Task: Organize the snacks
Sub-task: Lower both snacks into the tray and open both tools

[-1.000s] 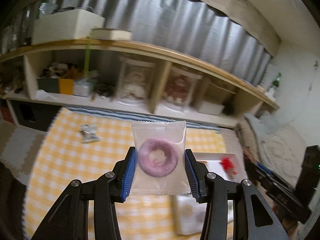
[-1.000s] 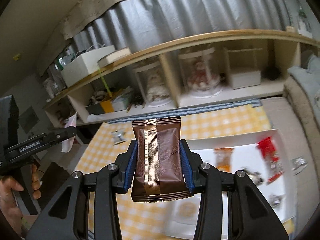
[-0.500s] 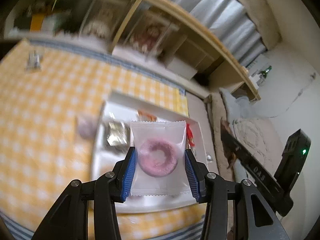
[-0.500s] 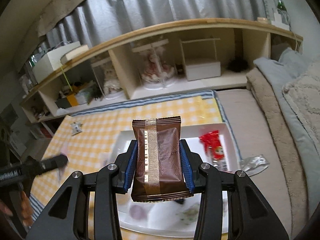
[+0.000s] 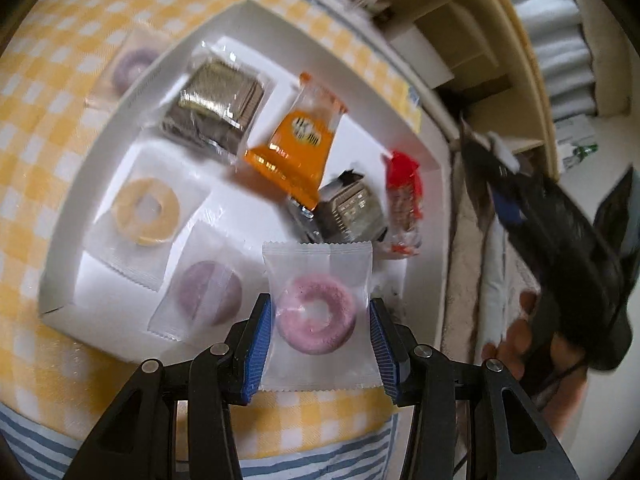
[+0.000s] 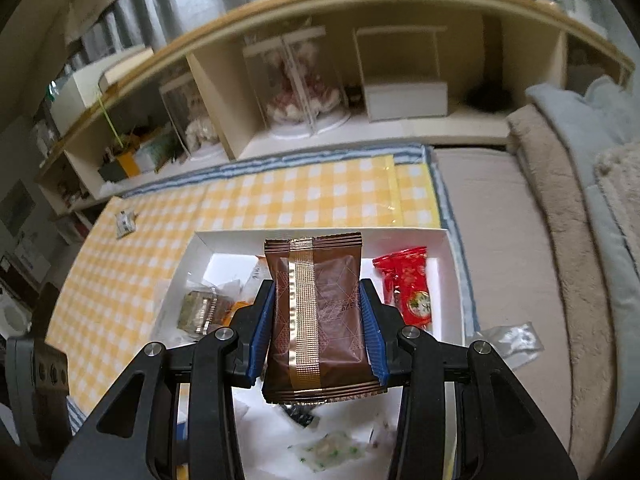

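My left gripper [image 5: 320,340] is shut on a clear packet with a pink ring biscuit [image 5: 316,320], held just above the near end of the white tray [image 5: 80,184]. In the tray lie a yellow ring packet [image 5: 146,210], a purple one [image 5: 208,298], two foil-wrapped packs [image 5: 218,106], an orange packet [image 5: 302,140] and a red one [image 5: 404,196]. My right gripper [image 6: 318,332] is shut on a brown packet with a gold stripe [image 6: 316,320], above the same tray [image 6: 200,248] beside the red packet [image 6: 408,284].
The tray sits on a yellow checked cloth [image 6: 280,196]. One purple ring packet [image 5: 128,64] lies on the cloth outside the tray's far wall. A small wrapper [image 6: 125,222] lies far left. Low shelves [image 6: 360,128] run behind; a beige rug [image 6: 500,240] and an empty wrapper [image 6: 516,338] are to the right.
Both grippers have come down and forward over the tray with their packets still held. The left view rolled and now looks steeply down into the tray.
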The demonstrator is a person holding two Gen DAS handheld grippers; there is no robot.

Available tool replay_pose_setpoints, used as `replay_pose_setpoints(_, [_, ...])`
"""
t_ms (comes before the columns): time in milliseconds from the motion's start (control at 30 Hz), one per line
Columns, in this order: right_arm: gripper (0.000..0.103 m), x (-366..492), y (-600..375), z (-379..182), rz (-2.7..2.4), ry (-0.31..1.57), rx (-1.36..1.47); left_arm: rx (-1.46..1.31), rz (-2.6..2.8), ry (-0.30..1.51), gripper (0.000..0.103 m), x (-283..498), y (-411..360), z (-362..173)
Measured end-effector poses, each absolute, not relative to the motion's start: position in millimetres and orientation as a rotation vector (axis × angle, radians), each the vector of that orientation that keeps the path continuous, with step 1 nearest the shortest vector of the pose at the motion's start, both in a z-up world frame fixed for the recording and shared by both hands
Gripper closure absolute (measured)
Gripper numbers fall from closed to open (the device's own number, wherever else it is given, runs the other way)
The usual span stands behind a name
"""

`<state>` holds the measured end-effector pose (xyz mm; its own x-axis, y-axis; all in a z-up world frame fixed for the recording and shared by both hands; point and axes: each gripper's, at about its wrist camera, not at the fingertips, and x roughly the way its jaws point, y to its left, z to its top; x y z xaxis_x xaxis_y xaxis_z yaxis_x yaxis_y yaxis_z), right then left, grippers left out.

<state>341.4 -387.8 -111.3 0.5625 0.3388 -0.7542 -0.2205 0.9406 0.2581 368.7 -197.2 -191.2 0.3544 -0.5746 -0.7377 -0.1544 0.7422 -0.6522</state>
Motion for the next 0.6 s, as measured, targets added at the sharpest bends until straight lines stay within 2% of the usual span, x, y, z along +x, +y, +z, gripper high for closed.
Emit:
replay_pose_setpoints(67, [0.061,356.7,-385.0,-120.1,0.331,0.937,0.152,-0.713,-0.316,1.220,0.053,378.8,-202.4,-197.5])
replay_pose_setpoints(133, [0.061,370.9,-383.4,-128.3,0.334,0.948,0.176,-0.705,-0.338,1.233,0.044,387.9,-204.8,-201.5])
replay_pose_setpoints(233, [0.055,388.1,-383.6,-139.8,0.312,0.970,0.215,-0.677,-0.357,1.230,0.039,397.3,-205.0,-204.3])
replay_pose_setpoints(333, [0.046,396.0,-387.0,-147.5,0.295,0.992,0.251,-0.658,-0.359,1.227,0.039,405.6,-201.4,-208.1])
replay_pose_setpoints(567, [0.046,384.1,-390.9,-154.4,0.309,1.025,0.214,-0.571,-0.374,1.210,0.041,406.4,-204.6,-208.1])
replay_pose_setpoints(600, [0.046,381.5,-390.9,-155.1,0.311,1.029,0.208,-0.556,-0.385,1.205,0.048,403.8,-202.5,-206.6])
